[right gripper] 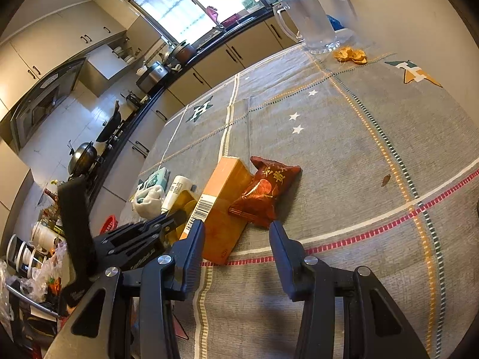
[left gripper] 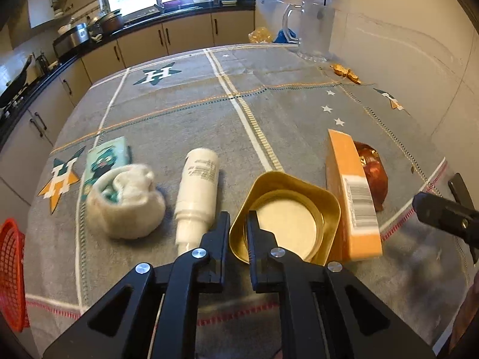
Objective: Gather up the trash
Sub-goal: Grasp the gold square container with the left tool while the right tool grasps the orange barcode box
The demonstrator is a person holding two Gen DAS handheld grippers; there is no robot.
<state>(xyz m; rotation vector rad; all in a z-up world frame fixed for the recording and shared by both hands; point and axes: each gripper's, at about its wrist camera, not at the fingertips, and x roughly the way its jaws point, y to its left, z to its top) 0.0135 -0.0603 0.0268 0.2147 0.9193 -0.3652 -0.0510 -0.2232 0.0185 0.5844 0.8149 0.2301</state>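
Note:
On the grey tablecloth lie a gold tin [left gripper: 287, 218], an orange box [left gripper: 353, 194], a red snack packet [left gripper: 374, 170], a white bottle [left gripper: 197, 188] and a crumpled white tissue [left gripper: 125, 203]. My left gripper [left gripper: 238, 218] is closed on the near left rim of the gold tin, one finger inside, one outside. My right gripper [right gripper: 236, 227] is open, just in front of the orange box [right gripper: 221, 197] and the red packet [right gripper: 263, 191], touching neither. It shows at the right edge of the left wrist view [left gripper: 443, 212].
A red basket [left gripper: 12, 272] sits at the table's left edge. A green tissue pack [left gripper: 104, 158] lies behind the white tissue. Orange peel [right gripper: 350, 55] and a glass jug [right gripper: 311, 18] stand at the far side by the wall. Kitchen counters run along the left.

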